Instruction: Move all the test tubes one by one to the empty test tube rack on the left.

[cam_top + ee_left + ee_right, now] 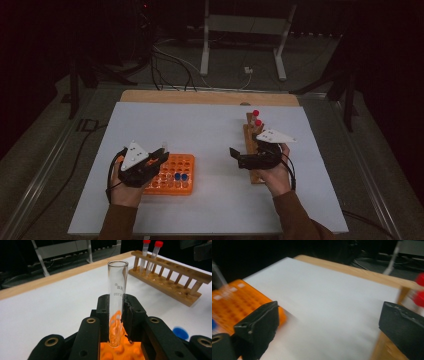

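Left claw: my left gripper is clamped on a clear glass tube, jaws pinching its lower half.
Tube axis: upright between my jaws, open mouth up, rounded bottom hanging just over the orange rack.
Tube to rack: straight above the holes, not yet seated as far as I can judge; the next move looks like a plain drop along the tube's own length.
Blue caps: two sit in the orange rack, to the right of my left claw.
Right claw: my right gripper is spread wide with nothing between the jaws.
Nearer hand: my left is over the orange rack; my right is well apart, beside the wooden rack.
Far: two red-capped tubes stand at the wooden rack's far end.
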Motion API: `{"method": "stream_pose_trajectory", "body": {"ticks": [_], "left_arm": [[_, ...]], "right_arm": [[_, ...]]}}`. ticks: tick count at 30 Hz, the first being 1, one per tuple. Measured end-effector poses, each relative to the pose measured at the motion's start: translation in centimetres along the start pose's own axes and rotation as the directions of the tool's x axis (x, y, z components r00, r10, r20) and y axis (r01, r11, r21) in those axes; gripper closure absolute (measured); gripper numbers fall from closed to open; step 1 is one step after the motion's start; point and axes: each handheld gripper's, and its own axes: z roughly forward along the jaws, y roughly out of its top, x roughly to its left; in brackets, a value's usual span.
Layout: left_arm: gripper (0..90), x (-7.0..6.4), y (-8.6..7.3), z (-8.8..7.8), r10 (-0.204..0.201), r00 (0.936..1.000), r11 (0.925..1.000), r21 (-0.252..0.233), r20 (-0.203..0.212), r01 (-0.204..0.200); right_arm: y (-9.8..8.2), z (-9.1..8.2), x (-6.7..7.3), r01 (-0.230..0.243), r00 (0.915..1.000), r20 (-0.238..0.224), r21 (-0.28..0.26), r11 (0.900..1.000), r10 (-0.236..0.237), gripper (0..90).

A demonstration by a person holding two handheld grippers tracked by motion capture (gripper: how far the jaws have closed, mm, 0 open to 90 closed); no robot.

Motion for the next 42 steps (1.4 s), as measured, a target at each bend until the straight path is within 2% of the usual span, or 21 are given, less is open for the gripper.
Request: {"method": "stream_pose_trajectory", "body": {"ticks": [3,10,21,25,30,35,40,42], "left_arm": [[76.4,0.1,-0.8,-0.4,-0.013,0.9999,0.9999,0.009,0.008,0.013],[76.4,0.0,-2.4,-0.9,-0.034,0.9985,0.9990,0.030,0.042,0.033],[76.4,-0.5,-4.2,-1.0,-0.050,0.9956,0.9961,0.076,0.079,0.044],[76.4,-0.8,-4.8,-0.8,-0.026,0.9965,0.9925,0.121,0.079,0.016],[76.7,-1.1,-5.3,-0.6,0.017,0.9973,0.9823,0.185,0.071,-0.030],[76.9,-1.5,-5.4,-0.5,0.057,0.9964,0.9748,0.212,0.063,-0.069],[76.9,-1.8,-5.4,-0.2,0.077,0.9956,0.9689,0.232,0.054,-0.087],[76.8,-1.9,-5.6,0.0,0.095,0.9942,0.9620,0.252,0.051,-0.105]], "right_arm": [[-0.8,-0.2,-0.9,-0.006,0.9994,0.035,0.014,1.000,0.006,1.8],[-1.7,-0.7,-2.0,-0.011,0.9973,0.073,0.025,1.000,0.009,1.4],[-2.1,-1.1,-2.4,-0.021,0.9964,0.082,0.017,1.000,0.020,1.5],[-2.2,-1.2,-2.5,-0.023,0.9963,0.083,0.014,1.000,0.022,1.4],[-2.4,-1.3,-2.6,-0.028,0.9963,0.082,0.014,1.000,0.026,1.4],[-2.4,-1.2,-2.5,-0.026,0.9966,0.079,0.014,1.000,0.024,1.5],[-2.4,-1.1,-2.4,-0.019,0.9963,0.084,0.015,1.000,0.018,1.5],[-2.4,-1.1,-2.5,-0.019,0.9963,0.084,0.016,1.000,0.017,1.5]]}}
